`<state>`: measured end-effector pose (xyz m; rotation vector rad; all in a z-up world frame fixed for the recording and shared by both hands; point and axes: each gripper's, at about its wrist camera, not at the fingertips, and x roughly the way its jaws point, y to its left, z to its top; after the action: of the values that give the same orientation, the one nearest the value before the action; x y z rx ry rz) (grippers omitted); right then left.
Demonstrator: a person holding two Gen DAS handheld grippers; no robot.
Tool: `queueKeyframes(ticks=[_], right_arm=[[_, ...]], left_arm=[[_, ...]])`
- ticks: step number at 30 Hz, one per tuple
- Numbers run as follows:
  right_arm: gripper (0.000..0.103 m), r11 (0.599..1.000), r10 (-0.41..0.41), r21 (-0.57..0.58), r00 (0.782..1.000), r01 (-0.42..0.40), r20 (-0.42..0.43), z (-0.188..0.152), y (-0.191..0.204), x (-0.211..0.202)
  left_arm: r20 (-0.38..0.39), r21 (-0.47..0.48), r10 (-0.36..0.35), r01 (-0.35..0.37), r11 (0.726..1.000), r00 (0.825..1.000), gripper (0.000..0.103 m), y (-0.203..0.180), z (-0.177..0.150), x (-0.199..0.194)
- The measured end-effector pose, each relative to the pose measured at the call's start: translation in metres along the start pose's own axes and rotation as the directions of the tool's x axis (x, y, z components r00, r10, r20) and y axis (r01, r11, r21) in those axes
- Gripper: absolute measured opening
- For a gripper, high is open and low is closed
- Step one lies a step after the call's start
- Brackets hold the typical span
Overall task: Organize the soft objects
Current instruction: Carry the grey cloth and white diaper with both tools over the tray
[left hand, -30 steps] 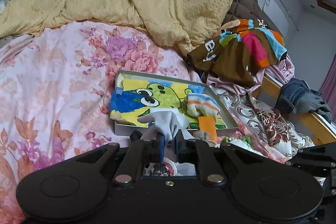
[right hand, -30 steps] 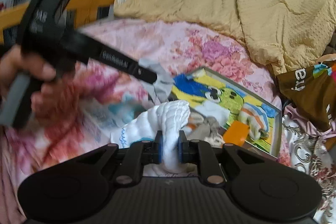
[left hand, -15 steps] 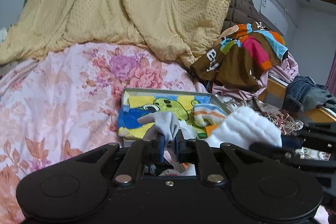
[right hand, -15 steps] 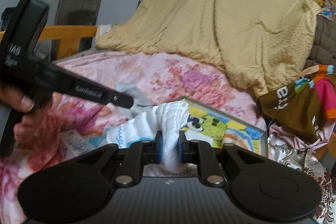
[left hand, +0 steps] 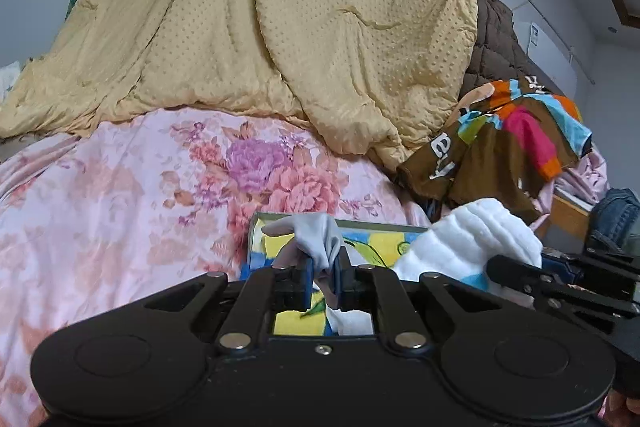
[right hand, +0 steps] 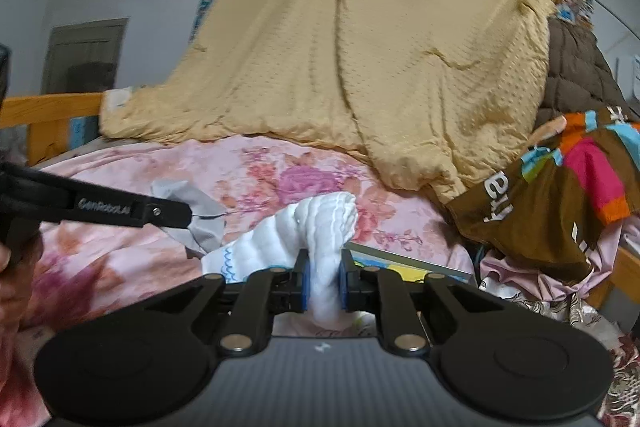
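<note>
Left gripper (left hand: 323, 277) is pinching a grey sock (left hand: 316, 237), blue pads pressed into the bunched cloth, while the right gripper (right hand: 324, 281) is clamping a white sock (right hand: 316, 231) the same way. Both socks are being held up off the floral bedsheet (left hand: 120, 187), just above and in front of the shallow tray (left hand: 376, 225) with the cartoon-print cloth (left hand: 376, 249) in it. Grey sock is sitting left of the white one, near but apart in the right wrist view; in the left wrist view the white sock (left hand: 472, 239) is hanging just right of the grey one. Step in hand, as I am judging it: carrying two picked socks, mid-transfer, not yet placing. Next move is probably calling for picking a drop spot, in the tray or on the sheet, lowering each sock there and only then letting go; limp cloth is likely sagging and snagging on the tray rim if released high. White sock's long axis is running from the pinch up and left, its blue-trimmed cuff end (right hand: 224, 261) drooping low to the left. Grey sock is crumpled, its free end pointing left and slightly up; its long axis is hard to tell. Yellow quilt (left hand: 280, 27) is piling up behind, brown printed garment (left hand: 500, 147) lying off to the right.
</note>
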<state>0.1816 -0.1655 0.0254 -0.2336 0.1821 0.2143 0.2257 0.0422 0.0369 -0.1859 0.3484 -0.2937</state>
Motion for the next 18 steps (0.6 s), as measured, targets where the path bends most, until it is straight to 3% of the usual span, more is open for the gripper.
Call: queueKeyframes(ticks=[10, 18], right_arm=[[0.015, 0.965, -0.046, 0.254, 0.998, 0.058, -0.053, 0.007, -0.034, 0.074], [0.015, 0.942, -0.028, 0.331, 0.994, 0.063, -0.107, 0.004, -0.045, 0.103]], left_arm=[[-0.023, 0.111, 0.049, -0.046, 0.993, 0.999, 0.011, 0.003, -0.003, 0.055], [-0.110, 0.083, 0.060, -0.051, 0.995, 0.992, 0.011, 0.022, -0.018, 0.082]])
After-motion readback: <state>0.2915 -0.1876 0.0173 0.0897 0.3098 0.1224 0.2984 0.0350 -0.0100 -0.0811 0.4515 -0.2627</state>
